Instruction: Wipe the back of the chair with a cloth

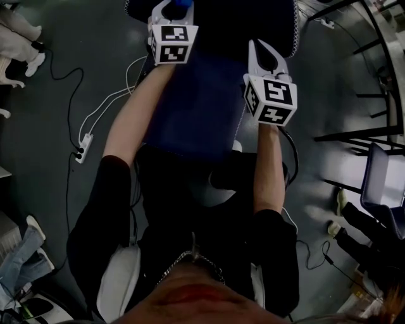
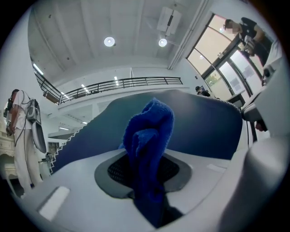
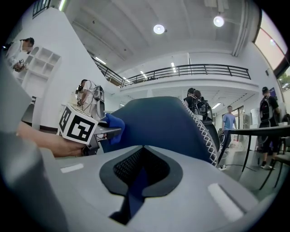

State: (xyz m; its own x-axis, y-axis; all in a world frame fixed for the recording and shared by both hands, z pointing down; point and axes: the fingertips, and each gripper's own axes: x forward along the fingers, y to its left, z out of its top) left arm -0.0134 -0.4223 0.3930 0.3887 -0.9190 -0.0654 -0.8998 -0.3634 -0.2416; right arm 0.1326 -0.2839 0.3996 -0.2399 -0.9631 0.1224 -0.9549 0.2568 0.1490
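Observation:
The chair's dark blue back (image 1: 196,107) stands right in front of me, edged with white stitching (image 3: 204,131) on one side. My left gripper (image 1: 169,12) is up at its top left, shut on a bunched blue cloth (image 2: 149,136) that stands up between the jaws against the chair back (image 2: 204,127). The right gripper view also shows that left gripper (image 3: 106,131) with the cloth (image 3: 113,124) touching the chair's edge. My right gripper (image 1: 266,57) hangs at the chair's right side, shut with nothing held. Only a sliver of blue shows through its slot (image 3: 136,186).
A white power strip (image 1: 83,147) and cables lie on the dark floor at left. Black metal frame legs (image 1: 373,95) and another chair (image 1: 383,183) stand at right. People's feet (image 1: 25,38) are at the far left, and several people stand beyond (image 3: 229,122).

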